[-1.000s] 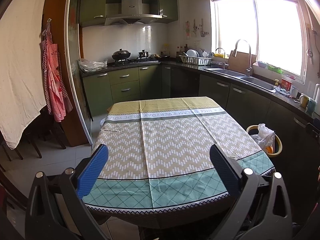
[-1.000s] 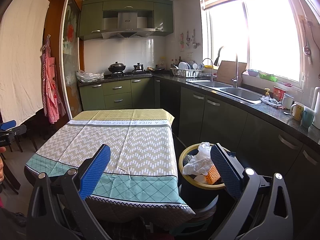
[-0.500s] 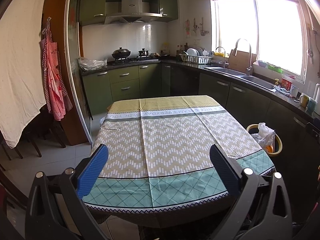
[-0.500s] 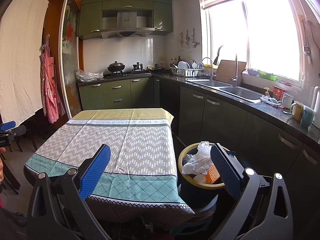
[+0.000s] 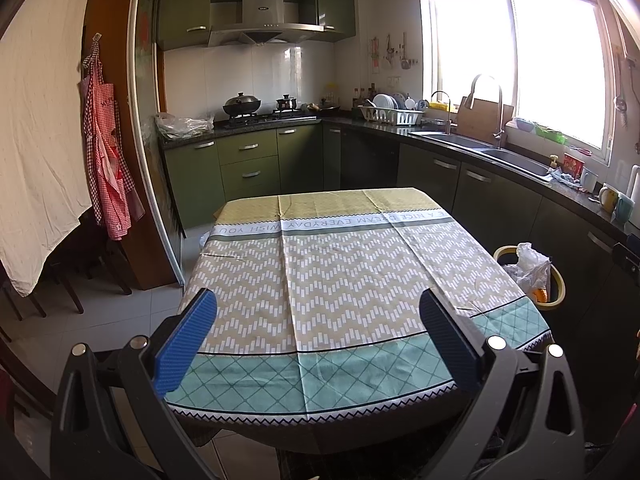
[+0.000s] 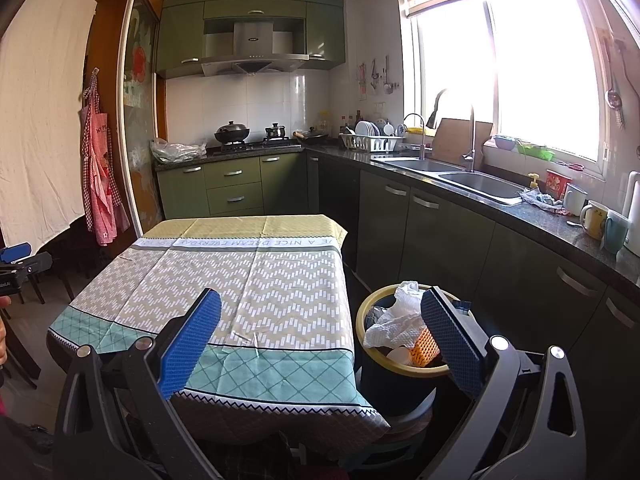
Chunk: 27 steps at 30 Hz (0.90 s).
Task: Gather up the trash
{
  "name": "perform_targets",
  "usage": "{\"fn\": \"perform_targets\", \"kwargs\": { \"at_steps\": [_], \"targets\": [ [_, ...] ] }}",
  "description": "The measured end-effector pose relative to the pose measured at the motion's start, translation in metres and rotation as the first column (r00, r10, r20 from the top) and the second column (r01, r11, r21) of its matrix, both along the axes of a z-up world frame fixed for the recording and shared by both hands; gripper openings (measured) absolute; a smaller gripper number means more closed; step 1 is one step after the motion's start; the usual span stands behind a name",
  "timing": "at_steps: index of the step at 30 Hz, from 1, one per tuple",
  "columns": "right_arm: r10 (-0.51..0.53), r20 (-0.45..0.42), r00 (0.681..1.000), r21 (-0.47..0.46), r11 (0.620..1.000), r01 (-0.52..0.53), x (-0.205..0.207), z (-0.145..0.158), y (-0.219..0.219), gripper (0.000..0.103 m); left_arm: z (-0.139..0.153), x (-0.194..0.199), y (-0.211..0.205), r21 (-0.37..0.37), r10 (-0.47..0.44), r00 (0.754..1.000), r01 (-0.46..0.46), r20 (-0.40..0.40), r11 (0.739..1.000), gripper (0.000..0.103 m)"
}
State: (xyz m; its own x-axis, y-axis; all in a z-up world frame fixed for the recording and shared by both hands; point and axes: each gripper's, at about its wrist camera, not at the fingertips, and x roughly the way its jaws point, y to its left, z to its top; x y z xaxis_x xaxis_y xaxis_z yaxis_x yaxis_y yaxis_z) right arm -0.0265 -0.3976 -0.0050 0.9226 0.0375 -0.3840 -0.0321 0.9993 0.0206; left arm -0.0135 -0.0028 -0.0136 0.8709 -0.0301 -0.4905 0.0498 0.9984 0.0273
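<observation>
A dark trash bin with a yellow rim (image 6: 362, 322) stands on the floor to the right of the table; it holds crumpled white paper (image 6: 394, 322) and an orange mesh piece (image 6: 425, 347). It also shows in the left wrist view (image 5: 558, 284) with a plastic bag (image 5: 530, 264) in it. My left gripper (image 5: 318, 324) is open and empty above the near end of the table (image 5: 340, 272). My right gripper (image 6: 320, 326) is open and empty, over the table's near right corner, its right finger in front of the bin. The left gripper also shows in the right wrist view (image 6: 18, 258).
The table carries a zigzag-patterned cloth (image 6: 256, 276). Green cabinets and a dark counter (image 6: 540, 220) with a sink (image 6: 476, 186), mugs (image 6: 596, 220) and a dish rack (image 6: 370, 142) run along the right and back. A red apron (image 5: 108, 168) and a white sheet (image 5: 36, 128) hang at the left, chairs below.
Both views have shifted only slightly; the grippers stay open and hold nothing.
</observation>
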Motion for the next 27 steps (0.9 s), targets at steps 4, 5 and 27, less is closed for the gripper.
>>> {"fn": "perform_targets", "kwargs": {
  "at_steps": [4,5,27],
  "targets": [
    [0.0,-0.01,1.0,-0.002,1.0,0.0,0.002,-0.002,0.001,0.099,-0.003,0.002,0.001,-0.004,0.001,1.0,-0.001,-0.011,1.0,0.097],
    [0.0,-0.013,1.0,-0.002,1.0,0.0,0.003,-0.003,0.001,0.099,-0.005,0.003,0.001,-0.005,0.002,1.0,-0.002,-0.016,1.0,0.097],
    [0.004,-0.028,1.0,-0.002,1.0,-0.005,0.011,-0.008,-0.001,0.099,0.002,0.004,0.011,-0.025,0.051,0.999,-0.051,-0.008,0.998,0.097]
  ]
}}
